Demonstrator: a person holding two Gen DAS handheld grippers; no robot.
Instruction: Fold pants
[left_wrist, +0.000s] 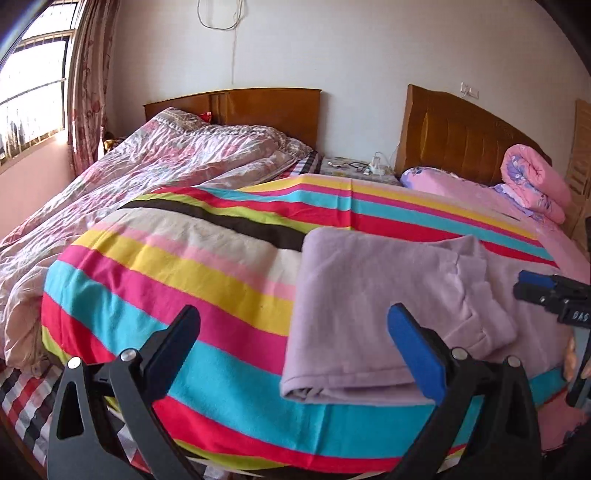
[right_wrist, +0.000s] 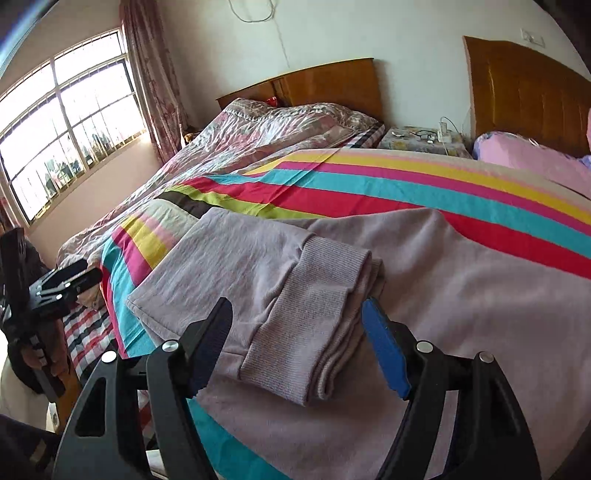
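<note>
- The folded lilac knit pants (left_wrist: 373, 306) lie on the striped multicolour fleece blanket (left_wrist: 177, 280) near the bed's near edge, toward its right side.
- Their ribbed cuffs (right_wrist: 314, 328) rest on top of the folded body, doubled back.
- The left gripper (left_wrist: 295, 343) hovers above the near edge with its jaws wide apart and nothing between them; the pants' left folded edge lies just beyond.
- The right gripper (right_wrist: 295, 339) also stands spread, its pads clear of the cloth, with the cuffs framed between its black finger (right_wrist: 210, 339) and blue pad (right_wrist: 384, 354).
- A crumpled floral quilt (left_wrist: 147, 173) covers the neighbouring bed to the left.
</note>
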